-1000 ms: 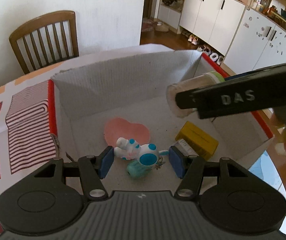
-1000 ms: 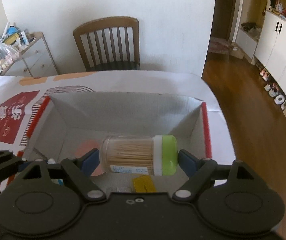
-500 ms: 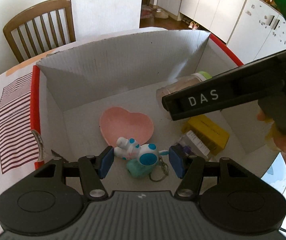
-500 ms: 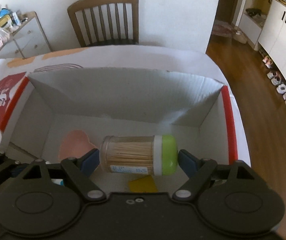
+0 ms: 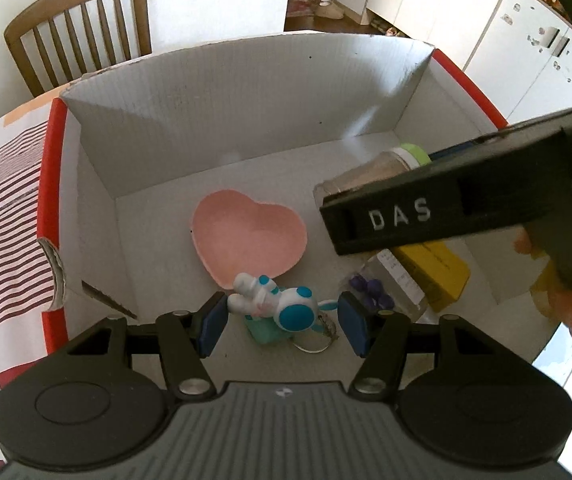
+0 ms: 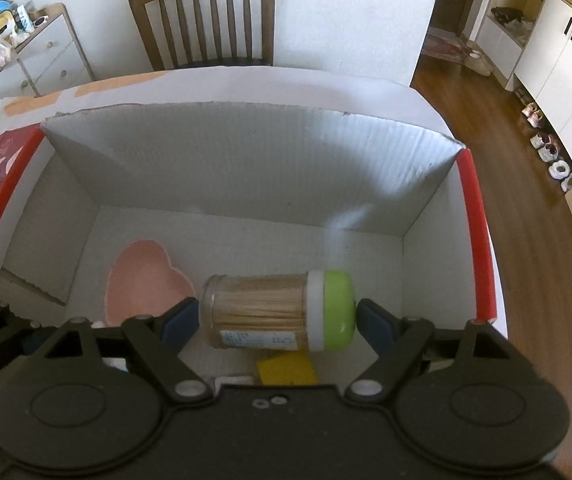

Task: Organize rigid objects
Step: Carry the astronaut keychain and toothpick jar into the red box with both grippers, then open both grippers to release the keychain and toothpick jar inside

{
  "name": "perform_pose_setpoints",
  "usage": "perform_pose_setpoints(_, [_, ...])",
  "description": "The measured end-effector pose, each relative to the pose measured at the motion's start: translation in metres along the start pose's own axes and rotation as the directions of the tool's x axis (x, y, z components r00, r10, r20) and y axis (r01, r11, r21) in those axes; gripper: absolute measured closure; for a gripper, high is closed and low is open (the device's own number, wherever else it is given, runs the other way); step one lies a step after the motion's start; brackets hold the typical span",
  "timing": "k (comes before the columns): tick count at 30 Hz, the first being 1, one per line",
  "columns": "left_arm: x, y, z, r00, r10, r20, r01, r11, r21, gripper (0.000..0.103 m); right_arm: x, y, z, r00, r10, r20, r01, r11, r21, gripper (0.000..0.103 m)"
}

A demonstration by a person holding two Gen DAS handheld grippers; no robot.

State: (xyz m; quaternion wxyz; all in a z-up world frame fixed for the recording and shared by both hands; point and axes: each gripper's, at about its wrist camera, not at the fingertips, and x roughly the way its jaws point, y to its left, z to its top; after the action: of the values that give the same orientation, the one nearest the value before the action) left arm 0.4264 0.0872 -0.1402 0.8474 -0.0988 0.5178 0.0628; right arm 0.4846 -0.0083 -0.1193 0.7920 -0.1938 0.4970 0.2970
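**Over the open box: two loads held above its floor**

Across the left side of the left wrist view, the worktop cloth (image 5: 10,208) with its red stripes runs out of frame, and the box (image 5: 246,120) has a torn flap at its near left corner. Inside lies a pink heart dish (image 5: 246,232), its near edge partly covered by the toy. The left gripper (image 5: 282,320) has its jaws pinching a white and blue astronaut toy (image 5: 278,300) with a teal piece and a key ring hanging under it; how the teal piece joins the figure is hard to make out. Further right, a small clear packet with purple bits (image 5: 382,288) and a yellow box (image 5: 434,268) rest on the box floor, both half hidden by the right gripper's black body and by the left one's right finger. A person's hand (image 5: 566,300) shows only as blurred fingertips at the right edge.

Seen from the right wrist camera, the right gripper (image 6: 276,314) has its jaws pinching a toothpick jar (image 6: 262,312) end to end, lying sideways with its green cap to the right, above the box floor. Only a corner of the yellow box shows beneath it.
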Motion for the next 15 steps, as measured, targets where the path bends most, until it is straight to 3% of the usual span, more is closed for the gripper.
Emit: perform_pose_setpoints(15, [-0.003, -0.002, 0.000, 1.000, -0.001, -0.004, 0.001, 0.999, -0.032, 0.039, -0.015, -0.003, -0.001, 0.999, 0.007, 0.037, -0.008, 1.000, 0.030, 0.016])
